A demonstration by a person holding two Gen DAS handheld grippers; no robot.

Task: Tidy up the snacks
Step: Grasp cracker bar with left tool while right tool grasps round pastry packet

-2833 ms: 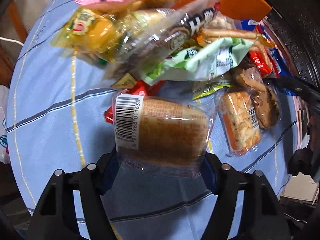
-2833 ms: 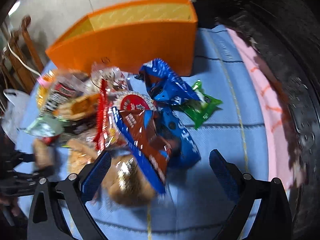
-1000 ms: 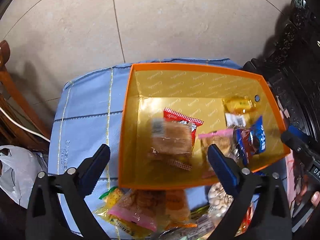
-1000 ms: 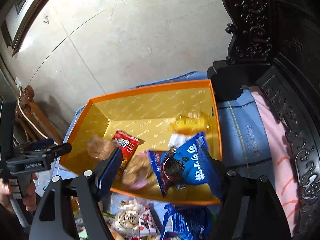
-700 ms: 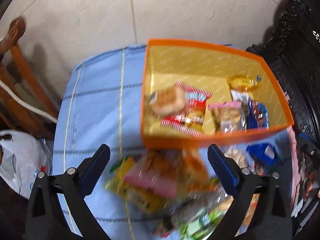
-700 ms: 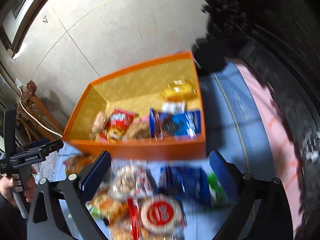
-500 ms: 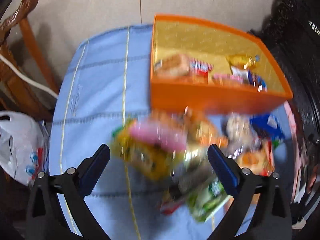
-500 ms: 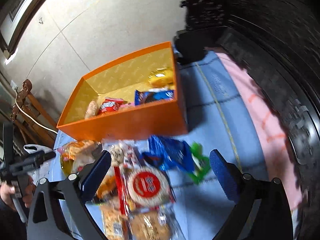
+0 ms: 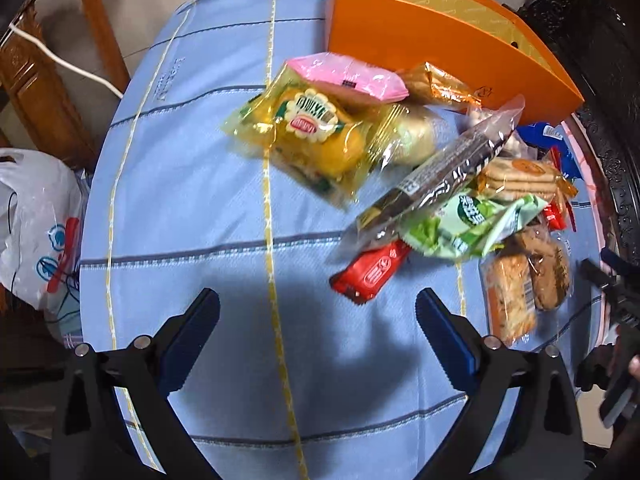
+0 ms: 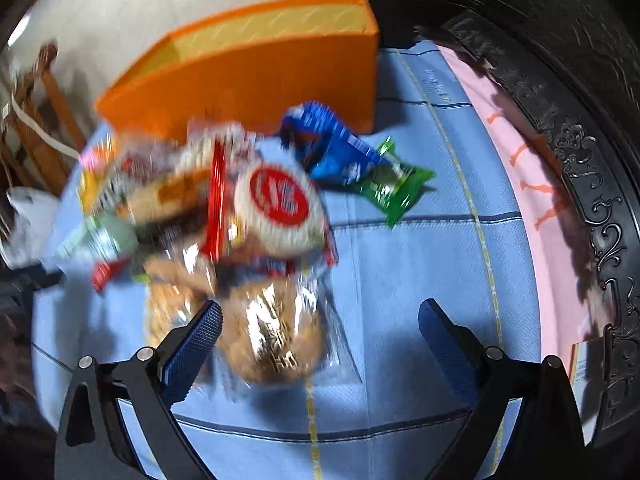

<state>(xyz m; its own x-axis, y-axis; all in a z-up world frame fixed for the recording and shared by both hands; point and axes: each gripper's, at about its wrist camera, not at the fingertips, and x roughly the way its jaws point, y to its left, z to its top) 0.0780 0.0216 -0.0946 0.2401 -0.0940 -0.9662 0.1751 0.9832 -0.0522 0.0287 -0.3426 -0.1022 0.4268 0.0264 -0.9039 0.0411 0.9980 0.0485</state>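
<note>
Both grippers have drawn back from above the orange box (image 9: 420, 36) to the snack pile (image 9: 420, 184) on the blue tablecloth (image 9: 192, 208). Left gripper (image 9: 318, 316) and right gripper (image 10: 320, 324) stand wide open, empty; a clear-wrapped pastry (image 10: 276, 332) lies between the right's fingers.

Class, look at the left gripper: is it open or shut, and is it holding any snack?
Open and empty. The left gripper has its blue pads spread wide over bare blue tablecloth, with the red snack packet lying ahead of them, untouched.

I can read no text: print on the yellow pack (image 9: 316, 136), green pack (image 9: 472, 220) and red round label (image 10: 280, 196) stays illegible.
</note>
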